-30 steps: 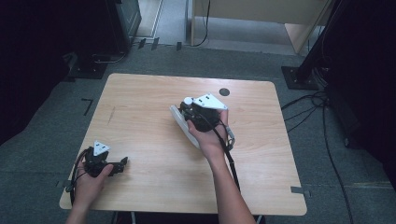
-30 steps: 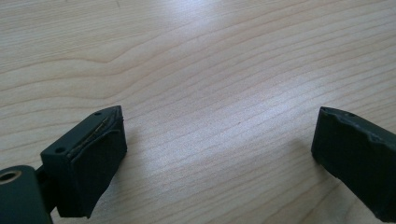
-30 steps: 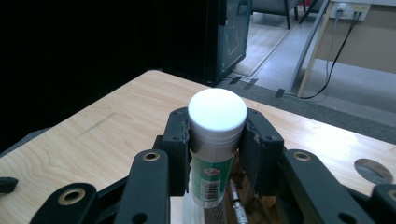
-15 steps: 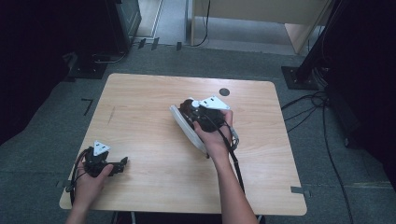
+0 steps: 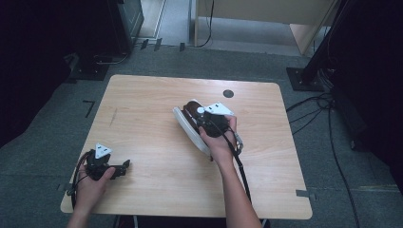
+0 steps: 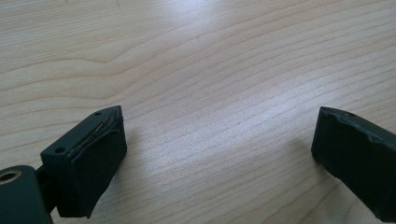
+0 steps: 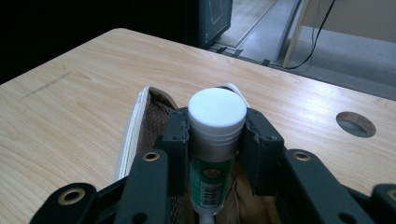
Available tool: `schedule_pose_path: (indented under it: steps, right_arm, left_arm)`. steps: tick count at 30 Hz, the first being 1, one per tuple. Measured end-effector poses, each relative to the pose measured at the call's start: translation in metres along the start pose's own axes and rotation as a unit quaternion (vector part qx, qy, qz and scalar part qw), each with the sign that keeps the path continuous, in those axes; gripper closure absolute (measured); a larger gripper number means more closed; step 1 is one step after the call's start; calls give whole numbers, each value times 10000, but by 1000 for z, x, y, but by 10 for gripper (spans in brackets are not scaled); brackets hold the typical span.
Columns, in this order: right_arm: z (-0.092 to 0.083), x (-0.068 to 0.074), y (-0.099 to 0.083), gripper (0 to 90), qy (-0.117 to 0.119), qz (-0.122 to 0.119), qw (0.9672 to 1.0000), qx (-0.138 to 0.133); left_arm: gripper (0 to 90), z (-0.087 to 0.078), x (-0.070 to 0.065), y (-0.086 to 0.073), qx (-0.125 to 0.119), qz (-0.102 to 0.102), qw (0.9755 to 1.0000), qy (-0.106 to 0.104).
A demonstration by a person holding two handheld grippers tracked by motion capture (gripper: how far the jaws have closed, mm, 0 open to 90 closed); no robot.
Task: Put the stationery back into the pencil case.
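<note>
White-capped tube (image 7: 215, 140) clamped in right gripper (image 7: 215, 135), over seemingly open pouch (image 7: 140, 126), left gripper (image 6: 219, 144) wide apart, empty.

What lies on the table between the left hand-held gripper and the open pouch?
Nothing: in the high view, bare wooden table separates the left hand-held gripper from the open pouch.

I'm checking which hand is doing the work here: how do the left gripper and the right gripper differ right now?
The left gripper has its jaws spread wide with only bare table between them; the right gripper is clamped on a white-capped tube. The left gripper rests near the table's front left corner; the right gripper is at mid-table over an open pouch. Both have black jaws and a hand holding them.
</note>
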State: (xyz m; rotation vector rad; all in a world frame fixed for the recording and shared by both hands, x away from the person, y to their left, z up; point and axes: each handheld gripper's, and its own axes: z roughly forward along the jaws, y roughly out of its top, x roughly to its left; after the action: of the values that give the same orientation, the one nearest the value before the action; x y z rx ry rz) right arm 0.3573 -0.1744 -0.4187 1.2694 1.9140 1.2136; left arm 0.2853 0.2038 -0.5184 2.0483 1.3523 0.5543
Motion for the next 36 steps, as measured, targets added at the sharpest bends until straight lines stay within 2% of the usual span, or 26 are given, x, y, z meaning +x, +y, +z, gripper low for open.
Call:
schedule_pose_path:
  steps: [8, 26, 36]
  right_arm:
    - [-7, -1, -5, 652, 48, -52, 10000, -24]
    - [-42, 0, -27, 651, 145, -202, 9996, 165]
    - [-48, -2, -30, 653, 86, -120, 9999, 42]
  left_arm:
    - [32, 0, 0, 0, 0, 1, 10000, 1]
    - [32, 0, 0, 0, 3, -3, 10000, 8]
    - [32, 0, 0, 0, 11, 14, 10000, 0]
